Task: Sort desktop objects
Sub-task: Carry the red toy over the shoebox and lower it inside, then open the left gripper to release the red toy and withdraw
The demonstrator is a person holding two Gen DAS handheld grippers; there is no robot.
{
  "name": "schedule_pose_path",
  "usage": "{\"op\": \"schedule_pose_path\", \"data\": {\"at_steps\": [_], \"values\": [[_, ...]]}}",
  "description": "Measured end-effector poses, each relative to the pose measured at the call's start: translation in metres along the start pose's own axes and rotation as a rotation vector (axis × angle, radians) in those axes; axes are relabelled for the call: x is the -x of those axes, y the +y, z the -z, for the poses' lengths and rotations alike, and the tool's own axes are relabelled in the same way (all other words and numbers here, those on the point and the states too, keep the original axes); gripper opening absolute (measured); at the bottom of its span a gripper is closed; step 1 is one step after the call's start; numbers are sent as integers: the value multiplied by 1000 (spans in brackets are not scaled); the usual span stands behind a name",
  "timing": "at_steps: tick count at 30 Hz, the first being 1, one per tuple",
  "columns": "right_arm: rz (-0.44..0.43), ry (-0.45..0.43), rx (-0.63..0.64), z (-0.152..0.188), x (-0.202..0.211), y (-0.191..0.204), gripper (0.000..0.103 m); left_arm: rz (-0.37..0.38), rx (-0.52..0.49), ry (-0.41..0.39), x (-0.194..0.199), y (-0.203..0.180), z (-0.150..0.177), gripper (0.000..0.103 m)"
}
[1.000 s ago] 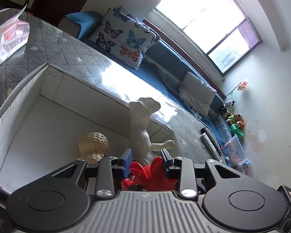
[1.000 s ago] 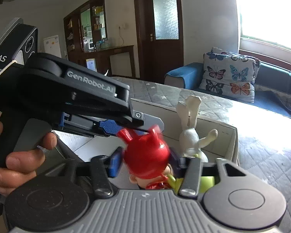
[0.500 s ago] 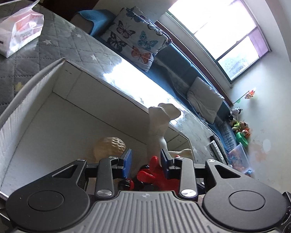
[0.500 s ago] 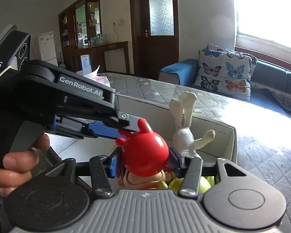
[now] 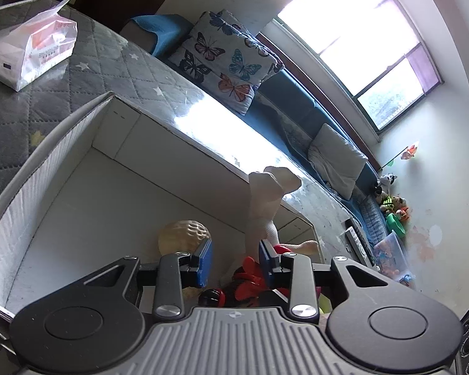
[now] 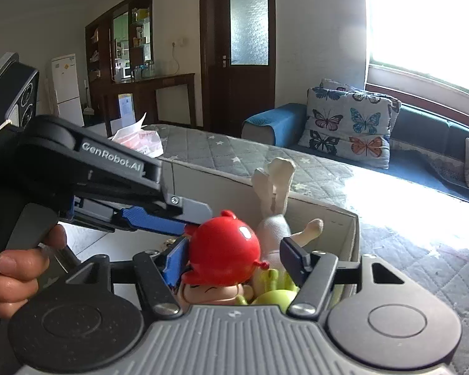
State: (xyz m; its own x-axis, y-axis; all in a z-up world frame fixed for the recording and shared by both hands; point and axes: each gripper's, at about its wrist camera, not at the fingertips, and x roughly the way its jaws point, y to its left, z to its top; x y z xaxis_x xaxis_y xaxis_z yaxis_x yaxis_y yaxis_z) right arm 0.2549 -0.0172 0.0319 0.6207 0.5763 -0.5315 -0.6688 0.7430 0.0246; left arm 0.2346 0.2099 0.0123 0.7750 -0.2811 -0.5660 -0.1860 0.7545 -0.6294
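Note:
A red-haired doll point(image 6: 225, 250) lies in the white box point(image 6: 328, 218) beside a white rabbit figure point(image 6: 275, 193) and a green toy point(image 6: 275, 293). My right gripper point(image 6: 236, 261) straddles the doll's head. Its jaws are opening, and the right pad stands clear of the head. My left gripper point(image 6: 197, 218), held by a hand point(image 6: 15, 275), reaches in from the left to the top of the doll's head. In the left wrist view that gripper point(image 5: 234, 262) is open, with the doll point(image 5: 250, 281) low between the pads, the rabbit point(image 5: 262, 200) behind and a beige bumpy ball point(image 5: 181, 234) to the left.
The box point(image 5: 62, 125) sits on a grey quilted, star-patterned surface. A tissue pack point(image 5: 31, 53) lies beyond its far corner. A blue sofa with a butterfly cushion point(image 6: 350, 128) runs along the window wall. Most of the box floor is bare.
The right jaws have spread apart and the doll has sunk lower between them, its face now showing. In the left wrist view the red hair has dropped below the pads.

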Motion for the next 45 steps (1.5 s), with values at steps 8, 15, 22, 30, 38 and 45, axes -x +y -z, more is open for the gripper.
{"op": "schedule_pose_path", "data": {"at_steps": [8,15,22,30,38,45], "values": [[2,-23,-16,-2,10,-3,77,-12,-20,-8,8,-4,2,35],[12,-32,-13,1,21,-1,78,-28,-47,-22,22,-9,6,35],[12,-49,-35,9,40,3,85,-59,-117,-40,43,-22,21,35],[15,-58,-62,23,63,12,90,-106,-203,-69,69,-38,46,35],[18,-61,-112,38,79,19,96,-150,-288,-112,93,-51,73,36],[13,-54,-129,50,88,24,99,-198,-360,-137,99,-56,95,37]]}}
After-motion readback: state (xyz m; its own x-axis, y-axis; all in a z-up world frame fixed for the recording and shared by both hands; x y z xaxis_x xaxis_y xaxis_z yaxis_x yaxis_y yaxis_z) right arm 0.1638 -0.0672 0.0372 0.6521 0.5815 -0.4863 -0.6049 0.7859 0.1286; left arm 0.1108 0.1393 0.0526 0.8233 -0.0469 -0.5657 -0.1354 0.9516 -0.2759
